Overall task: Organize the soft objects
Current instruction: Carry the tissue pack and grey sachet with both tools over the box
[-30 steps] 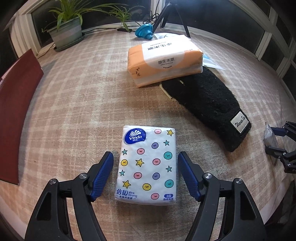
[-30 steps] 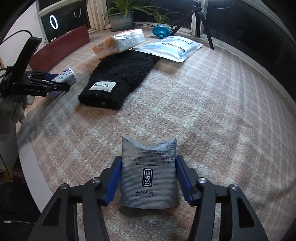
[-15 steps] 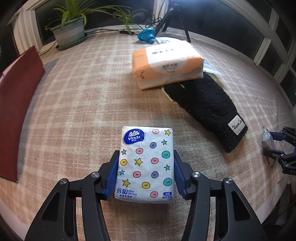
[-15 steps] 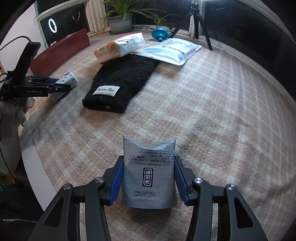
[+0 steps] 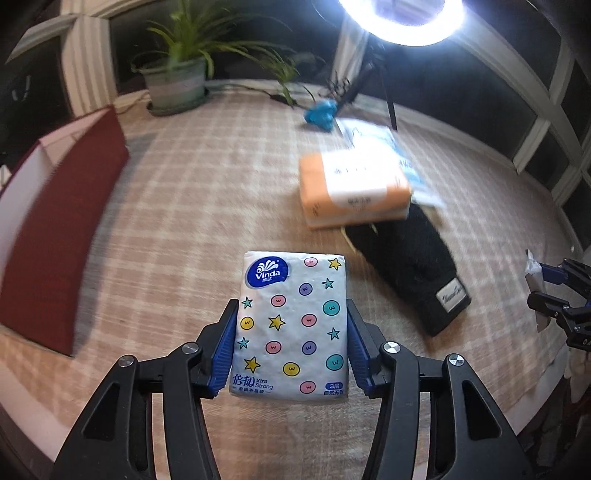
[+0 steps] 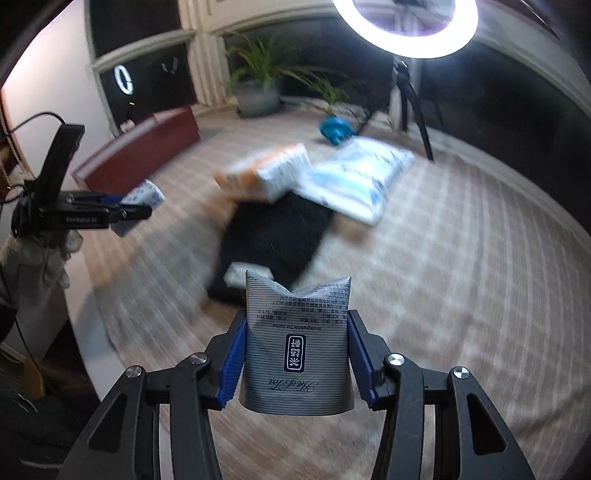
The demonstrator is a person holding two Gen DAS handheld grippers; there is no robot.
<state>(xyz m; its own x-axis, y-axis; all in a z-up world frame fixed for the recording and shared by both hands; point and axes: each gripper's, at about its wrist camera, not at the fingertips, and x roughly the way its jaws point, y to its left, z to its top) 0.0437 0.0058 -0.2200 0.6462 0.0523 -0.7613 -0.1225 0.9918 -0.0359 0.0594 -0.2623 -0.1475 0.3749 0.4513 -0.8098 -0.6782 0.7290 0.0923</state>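
Note:
My left gripper [image 5: 291,314] is shut on a white Vinda tissue pack [image 5: 291,325] printed with stars and dots, held off the checked tablecloth. My right gripper [image 6: 295,328] is shut on a grey striped tea sachet [image 6: 297,350], also lifted. On the cloth lie an orange tissue pack [image 5: 354,188], a black fuzzy sock [image 5: 406,269] with a white label, and a white-and-blue flat packet [image 6: 354,181]. The left gripper with its pack [image 6: 142,195] shows at the left of the right wrist view; the right gripper [image 5: 543,284] shows at the right edge of the left wrist view.
A dark red box [image 5: 62,229] stands at the table's left edge. A potted plant [image 5: 177,81], a blue object [image 5: 321,114] and a ring light on a tripod [image 6: 406,29] stand at the back. A gloved hand [image 6: 48,254] holds the left tool.
The left jaws closed onto the Vinda pack. Both grippers rose with their loads and tilted up, bringing the ring light into view.

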